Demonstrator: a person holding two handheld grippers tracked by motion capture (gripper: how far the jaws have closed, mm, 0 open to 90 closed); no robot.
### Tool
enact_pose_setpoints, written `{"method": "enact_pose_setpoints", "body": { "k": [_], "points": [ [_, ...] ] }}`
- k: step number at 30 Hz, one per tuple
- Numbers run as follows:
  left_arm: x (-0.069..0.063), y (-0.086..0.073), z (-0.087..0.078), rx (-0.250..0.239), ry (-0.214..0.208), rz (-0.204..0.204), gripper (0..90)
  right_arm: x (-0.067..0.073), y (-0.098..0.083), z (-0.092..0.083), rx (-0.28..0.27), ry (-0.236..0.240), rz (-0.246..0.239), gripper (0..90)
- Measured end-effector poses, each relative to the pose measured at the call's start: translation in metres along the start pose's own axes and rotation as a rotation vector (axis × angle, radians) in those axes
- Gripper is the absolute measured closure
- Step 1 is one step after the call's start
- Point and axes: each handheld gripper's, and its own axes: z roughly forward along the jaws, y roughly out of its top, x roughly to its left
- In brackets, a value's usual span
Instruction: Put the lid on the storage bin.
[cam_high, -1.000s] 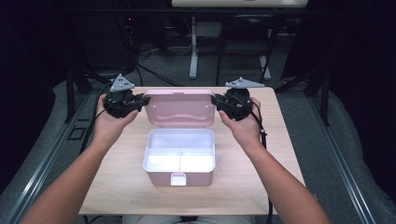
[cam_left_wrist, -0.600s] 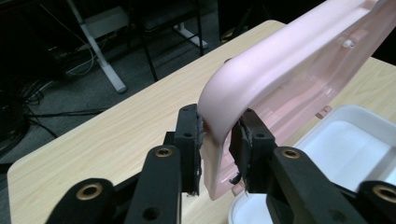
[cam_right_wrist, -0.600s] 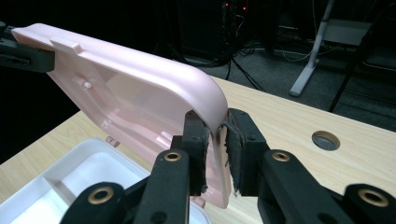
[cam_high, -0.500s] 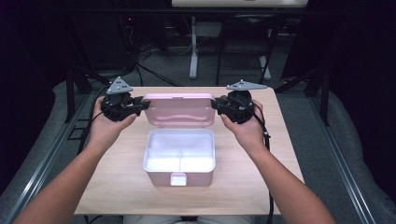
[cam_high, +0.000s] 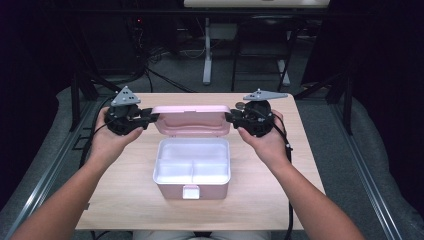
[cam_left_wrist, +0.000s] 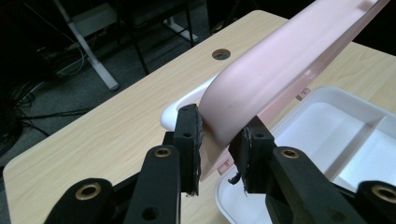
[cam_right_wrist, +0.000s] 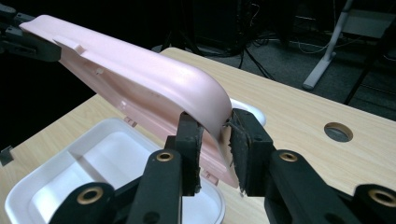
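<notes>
A pink lunch box (cam_high: 192, 167) with a white divided inside sits mid-table, its pink lid (cam_high: 192, 120) standing up at the back. My left gripper (cam_high: 152, 117) has its jaws around the lid's left end and my right gripper (cam_high: 230, 117) around the right end. In the left gripper view the lid (cam_left_wrist: 280, 65) runs between the pads of the left gripper (cam_left_wrist: 217, 135), with a thin dark slit at the left pad; these jaws have just been closing. In the right gripper view the lid (cam_right_wrist: 140, 79) lies against one pad of the right gripper (cam_right_wrist: 215, 135), just short of the other; these jaws have just been opening.
The wooden table (cam_high: 280, 200) has bare room on both sides of the box and in front of it. A round cable hole (cam_right_wrist: 337, 131) sits near the back edge. Beyond the table are dark floor, cables and a white desk leg (cam_high: 206, 50).
</notes>
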Motion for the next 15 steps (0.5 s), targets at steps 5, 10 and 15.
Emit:
{"method": "enact_pose_setpoints", "body": {
  "k": [5,10,15],
  "points": [
    [-0.001,-0.006,-0.004,-0.002,-0.020,-0.010,72.2,0.004,-0.004,-0.004,0.007,0.005,-0.019,72.4],
    [-0.003,-0.010,-0.009,-0.001,-0.030,-0.004,72.2,0.006,-0.008,-0.008,0.012,0.014,-0.022,72.2],
    [-0.009,-0.013,-0.013,0.013,-0.020,0.027,72.1,0.009,-0.013,-0.012,0.016,0.024,-0.030,72.3]
  ]
}}
